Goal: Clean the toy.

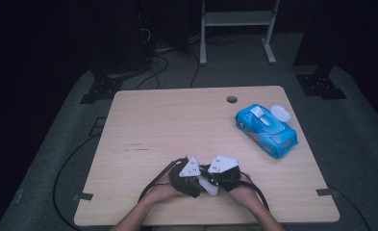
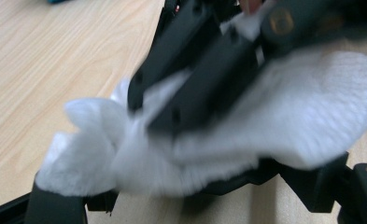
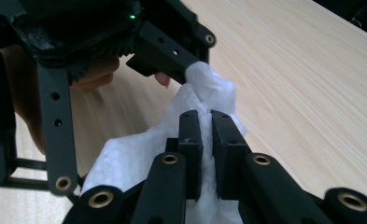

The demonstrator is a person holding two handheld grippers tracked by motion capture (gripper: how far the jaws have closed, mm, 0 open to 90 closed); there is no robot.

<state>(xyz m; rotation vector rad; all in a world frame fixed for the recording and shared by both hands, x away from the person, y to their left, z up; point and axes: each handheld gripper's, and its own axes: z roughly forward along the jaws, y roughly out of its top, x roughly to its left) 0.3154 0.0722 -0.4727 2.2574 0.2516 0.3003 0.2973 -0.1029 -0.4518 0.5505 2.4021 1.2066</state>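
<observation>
Near the surface's (image 1: 143,125) front edge, the right tool (image 3: 206,126) is clenched on a white wipe (image 3: 125,158), and the left tool (image 3: 193,70) grips the same wipe at another corner. To spread it cleanly, I judge the hands should draw apart slowly and evenly, keeping both grips firm. Farther back at the right lies a blue wipe pack (image 1: 267,130).

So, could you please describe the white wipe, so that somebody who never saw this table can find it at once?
Look at the light wooden table, then at its near edge, where two hands bring two black claws together. The white wet wipe hangs crumpled between those claws, and the right claw is shut on it. Unlike the blue wipes pack at the far right, it is plain white, soft and shapeless.
</observation>
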